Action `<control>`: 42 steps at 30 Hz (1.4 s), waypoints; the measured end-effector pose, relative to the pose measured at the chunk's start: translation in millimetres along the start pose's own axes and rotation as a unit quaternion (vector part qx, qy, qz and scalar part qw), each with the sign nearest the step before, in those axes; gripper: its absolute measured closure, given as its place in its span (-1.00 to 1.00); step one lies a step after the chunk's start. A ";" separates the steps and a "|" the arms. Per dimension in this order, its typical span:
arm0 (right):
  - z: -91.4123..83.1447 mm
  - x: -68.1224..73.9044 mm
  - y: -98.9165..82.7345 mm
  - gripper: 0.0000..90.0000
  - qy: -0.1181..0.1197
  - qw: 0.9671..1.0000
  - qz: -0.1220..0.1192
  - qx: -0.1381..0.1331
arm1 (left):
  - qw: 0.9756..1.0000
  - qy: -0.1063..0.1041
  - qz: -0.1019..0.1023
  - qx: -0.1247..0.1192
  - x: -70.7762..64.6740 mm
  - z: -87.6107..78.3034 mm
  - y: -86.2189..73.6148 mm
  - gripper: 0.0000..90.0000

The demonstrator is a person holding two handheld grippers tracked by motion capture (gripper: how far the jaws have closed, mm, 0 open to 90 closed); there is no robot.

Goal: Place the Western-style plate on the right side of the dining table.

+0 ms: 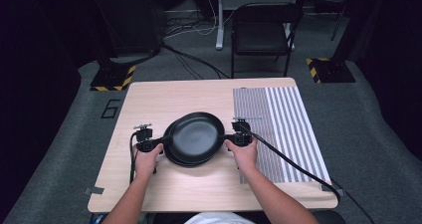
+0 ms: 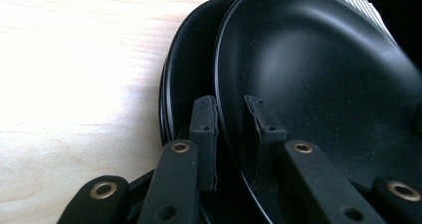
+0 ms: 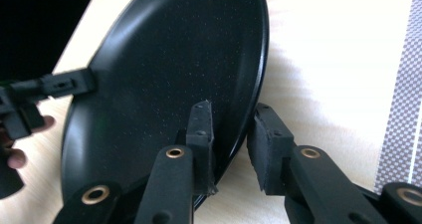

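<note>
- In the high view, a person's two hands hold the left gripper (image 1: pixel 158 143) and the right gripper (image 1: pixel 230 137) at opposite edges of a black plate (image 1: pixel 196 134), which sits above a second black plate (image 1: pixel 185 161) near the middle of the wooden table (image 1: pixel 149 102).
- The high view also places a grey striped mat (image 1: pixel 283 129) on the right part of the table, just beside the right gripper, and a black folding chair (image 1: pixel 261 32) on the carpet beyond the far edge.
- The left gripper view brings out what the high view blurs: the top plate (image 2: pixel 318 84) is tilted up off the lower plate (image 2: pixel 191 74), and its rim runs between the two pads (image 2: pixel 205 129), one on each face. The left gripper (image 2: pixel 231 134) is clamped on that rim.
- The right gripper view shows the opposite rim of the same plate (image 3: pixel 164 84) between its own pads (image 3: pixel 201 134); the inner pad lies on the plate's upper face, and the outer pad sits at the underside. The right gripper (image 3: pixel 234 142) grips the rim.
- Farther off in that view, the left gripper (image 3: pixel 54 87) bites the far rim, with fingertips (image 3: pixel 30 124) behind it.
- The mat's fine checked weave (image 3: pixel 400 84) is legible here.
</note>
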State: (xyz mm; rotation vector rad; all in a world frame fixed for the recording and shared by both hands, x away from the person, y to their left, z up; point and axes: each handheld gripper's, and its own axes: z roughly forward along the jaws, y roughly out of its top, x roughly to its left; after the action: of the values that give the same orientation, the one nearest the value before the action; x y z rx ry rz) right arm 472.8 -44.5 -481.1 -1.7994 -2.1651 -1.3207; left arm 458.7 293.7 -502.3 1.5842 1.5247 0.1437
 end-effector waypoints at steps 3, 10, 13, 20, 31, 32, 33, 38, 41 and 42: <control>-2.9 -0.3 5.6 0.64 0.002 1.000 0.000 -0.007 | 1.000 -0.009 -0.011 0.001 -0.7 4.8 0.9 0.67; -0.5 -6.5 10.9 0.65 -0.006 1.000 0.011 -0.006 | 1.000 -0.014 -0.015 -0.001 -2.5 8.9 1.0 0.66; 1.8 -8.4 11.2 0.64 -0.008 1.000 0.018 -0.004 | 1.000 -0.015 -0.020 -0.011 -3.5 10.4 -2.1 0.65; 3.2 -9.6 12.7 0.65 -0.006 1.000 0.017 -0.008 | 1.000 -0.004 -0.014 -0.023 -6.3 10.5 -7.3 0.62; -1.2 -6.7 12.0 0.61 -0.025 1.000 0.003 -0.015 | 0.999 -0.019 -0.029 -0.026 -6.2 13.3 -9.7 0.62; -1.6 -6.3 11.7 0.61 -0.026 1.000 0.002 -0.014 | 0.999 -0.022 -0.030 -0.025 -5.7 13.4 -9.8 0.62; -2.0 -6.1 11.7 0.61 -0.027 1.000 0.002 -0.014 | 0.999 -0.024 -0.032 -0.024 -5.3 13.7 -9.8 0.62; -3.2 -6.2 11.3 0.61 -0.027 1.000 -0.004 -0.010 | 0.999 -0.031 -0.040 -0.022 -4.3 14.6 -9.4 0.62; -3.2 -6.4 12.0 0.61 -0.026 1.000 -0.002 -0.007 | 0.999 -0.036 -0.036 -0.017 -2.0 14.7 -8.4 0.63; -3.4 -6.5 12.3 0.61 -0.025 1.000 -0.002 -0.005 | 0.998 -0.038 -0.037 -0.018 -1.4 15.1 -8.2 0.63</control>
State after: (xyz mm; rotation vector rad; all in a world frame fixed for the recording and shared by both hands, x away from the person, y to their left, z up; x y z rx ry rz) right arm 483.4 -52.1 -475.3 -1.8508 -2.1921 -1.3039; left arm 461.9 283.5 -515.7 1.4861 1.5114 0.0675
